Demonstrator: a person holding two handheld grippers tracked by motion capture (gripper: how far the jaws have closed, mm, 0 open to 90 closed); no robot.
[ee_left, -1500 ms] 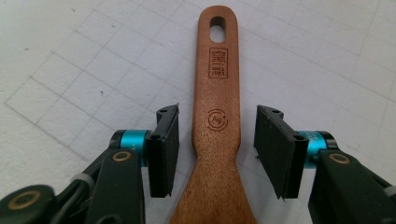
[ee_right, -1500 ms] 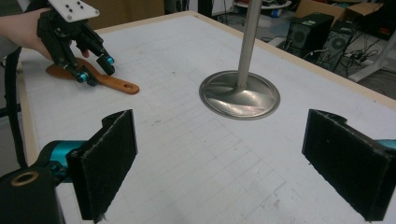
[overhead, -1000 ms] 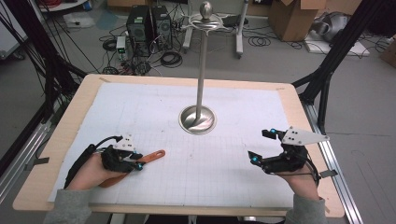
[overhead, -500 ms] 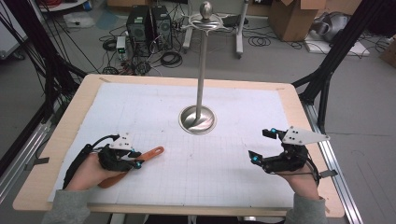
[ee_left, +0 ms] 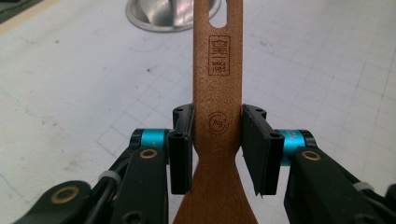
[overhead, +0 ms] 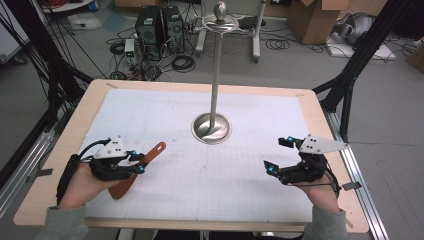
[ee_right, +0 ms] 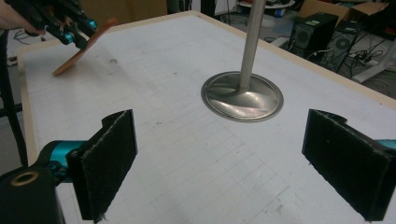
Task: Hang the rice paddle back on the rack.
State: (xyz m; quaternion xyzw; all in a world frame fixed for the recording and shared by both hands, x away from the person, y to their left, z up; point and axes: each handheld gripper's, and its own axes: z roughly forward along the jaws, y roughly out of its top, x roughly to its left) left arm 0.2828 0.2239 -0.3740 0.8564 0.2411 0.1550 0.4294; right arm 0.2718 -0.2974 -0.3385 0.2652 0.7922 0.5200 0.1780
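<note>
Brown wooden spatula (ee_left: 218,121): near left of the white gridded tabletop (overhead: 240,175), handle pointing far-right, pinched at its neck by the left gripper (ee_left: 217,140). Right gripper (ee_right: 233,168): near right, jaws spread wide, holding nothing. Tall silver metal stand with round base (overhead: 212,128): centre, upright.

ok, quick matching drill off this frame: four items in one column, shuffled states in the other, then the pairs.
Items:
1. left tool
2. right tool
3. wooden spatula
4. metal stand

States:
A. upright on a round base near the table's middle
B. open, holding nothing
C. handle end with a hanging hole pointing away from the person, lifted at a tilt
D. shut on a wooden handle

Pairs: 1-D, 2-B, 3-C, 4-A
</note>
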